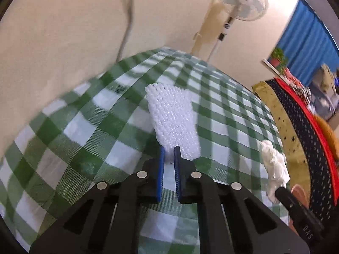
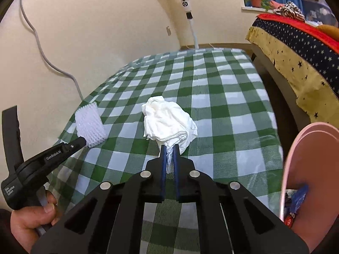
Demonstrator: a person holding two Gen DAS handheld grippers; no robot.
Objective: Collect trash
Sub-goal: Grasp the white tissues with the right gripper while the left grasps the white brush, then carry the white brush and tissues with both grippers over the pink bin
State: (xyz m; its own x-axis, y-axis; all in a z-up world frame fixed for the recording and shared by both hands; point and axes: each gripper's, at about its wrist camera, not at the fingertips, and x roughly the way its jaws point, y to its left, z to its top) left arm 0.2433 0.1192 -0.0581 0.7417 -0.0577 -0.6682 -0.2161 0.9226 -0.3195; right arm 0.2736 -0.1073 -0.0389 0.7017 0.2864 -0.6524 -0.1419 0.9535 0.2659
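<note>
My left gripper [image 1: 169, 149] is shut on the near edge of a white foam net sleeve [image 1: 172, 120], which stands up from between its blue pads over the green checked tablecloth [image 1: 84, 127]. In the right wrist view the same foam net sleeve [image 2: 90, 124] sticks out of the left gripper [image 2: 83, 141] at the table's left edge, with a hand on that handle. My right gripper [image 2: 169, 148] is shut on a crumpled white tissue [image 2: 167, 120], lifted a little off the cloth. That tissue [image 1: 274, 165] also shows at the right in the left wrist view.
A pink bin [image 2: 313, 169] with a blue wrapper inside stands at the table's right edge. A bed with a star-patterned cover [image 2: 296, 48] lies beyond it. A standing fan [image 2: 186, 6] and a grey cable [image 2: 42, 48] are by the back wall.
</note>
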